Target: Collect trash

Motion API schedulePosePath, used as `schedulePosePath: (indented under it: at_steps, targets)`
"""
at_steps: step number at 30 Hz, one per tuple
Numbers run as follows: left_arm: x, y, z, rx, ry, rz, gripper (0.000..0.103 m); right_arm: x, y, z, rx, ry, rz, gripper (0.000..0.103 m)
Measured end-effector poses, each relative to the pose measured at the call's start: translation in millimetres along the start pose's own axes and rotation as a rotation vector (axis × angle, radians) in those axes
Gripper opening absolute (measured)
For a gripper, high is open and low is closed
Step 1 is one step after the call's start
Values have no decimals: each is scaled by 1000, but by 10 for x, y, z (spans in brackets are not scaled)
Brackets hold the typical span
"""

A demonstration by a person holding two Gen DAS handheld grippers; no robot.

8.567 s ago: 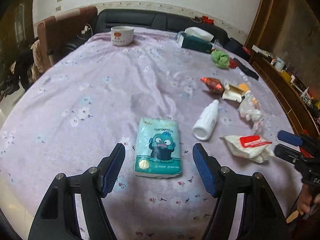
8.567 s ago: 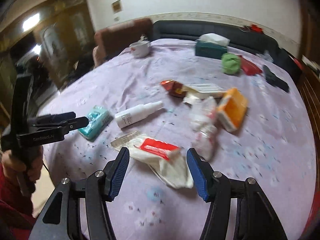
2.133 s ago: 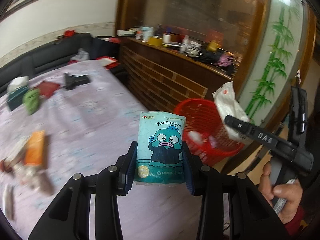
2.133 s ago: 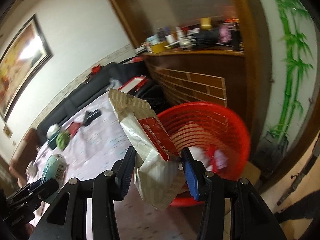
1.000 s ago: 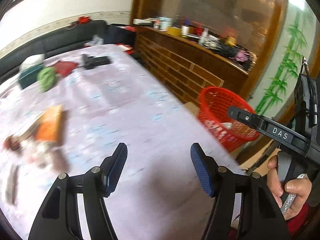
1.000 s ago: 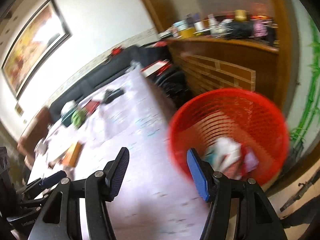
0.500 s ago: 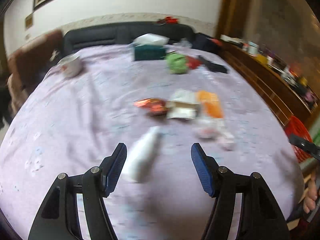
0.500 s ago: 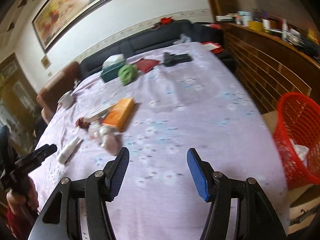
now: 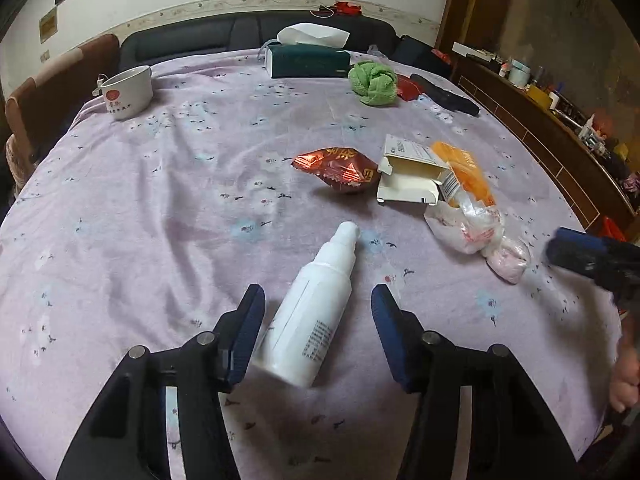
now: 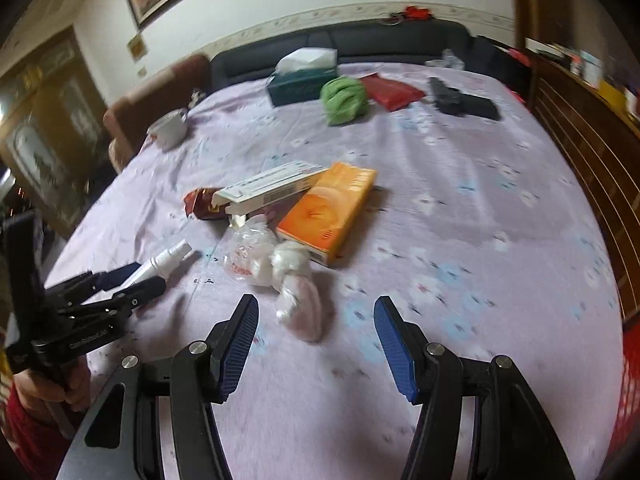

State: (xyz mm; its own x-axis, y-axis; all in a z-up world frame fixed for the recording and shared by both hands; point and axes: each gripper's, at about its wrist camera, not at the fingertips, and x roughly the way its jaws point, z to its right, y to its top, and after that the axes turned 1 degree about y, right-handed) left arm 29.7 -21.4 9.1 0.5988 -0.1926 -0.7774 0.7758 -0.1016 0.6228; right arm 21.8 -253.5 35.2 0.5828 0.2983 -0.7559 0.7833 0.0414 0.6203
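Observation:
A white spray bottle (image 9: 312,312) lies on the purple tablecloth (image 9: 160,200), its lower half between the fingers of my open left gripper (image 9: 318,320). My right gripper (image 10: 316,332) is open above a crumpled clear plastic bag (image 10: 276,268), whose pink end reaches between its fingers. Behind the bag lie an orange pack (image 10: 328,208), an open white carton (image 10: 272,188) and a red foil snack wrapper (image 9: 340,168). The left gripper (image 10: 120,280) appears at the left of the right wrist view, around the bottle (image 10: 168,260). The right gripper's tips (image 9: 580,248) show at the right edge of the left wrist view.
At the back stand a white cup (image 9: 128,92), a green tissue box (image 9: 308,60), a green cloth ball (image 9: 374,82), a red packet (image 10: 394,90) and a black object (image 10: 460,102). A wooden sideboard (image 9: 560,140) runs along the right. A red basket's edge (image 10: 630,400) shows low right.
Both grippers have swung from the red basket back over the table, empty. The left one has closed in on the white bottle; the right one now hovers over the plastic bag.

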Motion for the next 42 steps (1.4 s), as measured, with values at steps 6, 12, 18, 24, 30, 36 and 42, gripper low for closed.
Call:
schedulePosePath:
  at_steps: [6,12,18,24,30,36,42]
  targets:
    - [119,41,69,19,30,-40,48,354,109,-178,-81,-37,-50,64]
    - [116,35,91,26,82,-37,31,520,48,-281,-94,-43,-84,34]
    - [-54,-127,150,-5,66,-2,28,267,-155,-316,-49,-18,-44,30]
    - [-354,-350,325,-21,47,107,29,-11,-449,-332,27,-25,51,30]
    - [-440,-446,436,-15,86,155,29,-99,-584,-361,50,-53,106,31]
    - [-412,-493,435,-23,100,135,29,-94,-596,-355,58,-64,109,31]
    - [-387,-518,435,-26,104,124,29,-98,-610,-360,58,-69,116,31]
